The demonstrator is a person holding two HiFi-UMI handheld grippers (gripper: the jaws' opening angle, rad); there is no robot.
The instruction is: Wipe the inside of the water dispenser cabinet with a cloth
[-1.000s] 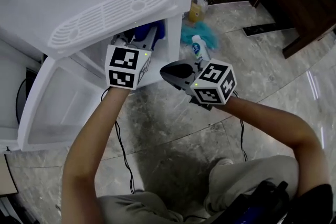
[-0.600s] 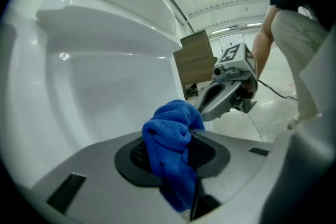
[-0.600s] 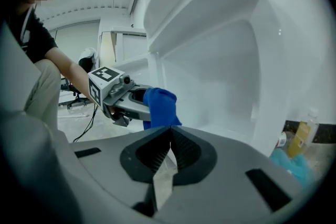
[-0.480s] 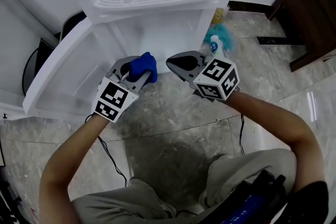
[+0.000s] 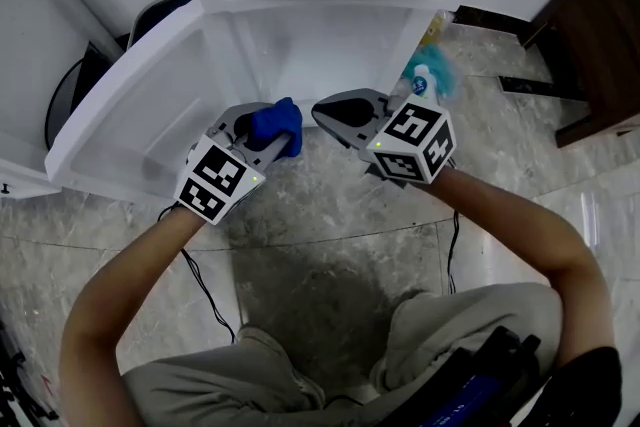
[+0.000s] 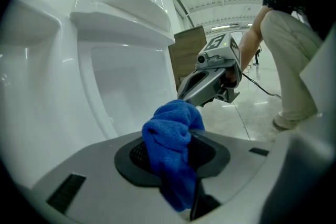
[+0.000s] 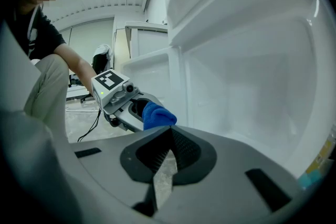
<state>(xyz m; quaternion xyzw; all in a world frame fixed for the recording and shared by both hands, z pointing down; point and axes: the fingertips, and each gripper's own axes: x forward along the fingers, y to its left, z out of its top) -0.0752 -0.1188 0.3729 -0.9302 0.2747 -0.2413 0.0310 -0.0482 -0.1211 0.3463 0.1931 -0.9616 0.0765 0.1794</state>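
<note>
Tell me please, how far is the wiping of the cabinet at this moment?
Done: the cabinet door stands open, and the left gripper is clamped on the blue cloth. In hand: the cloth and the shut, empty right gripper hang in front of the cabinet opening. Remaining: wiping the inside walls; the pictures show no sign of wiped areas.
</note>
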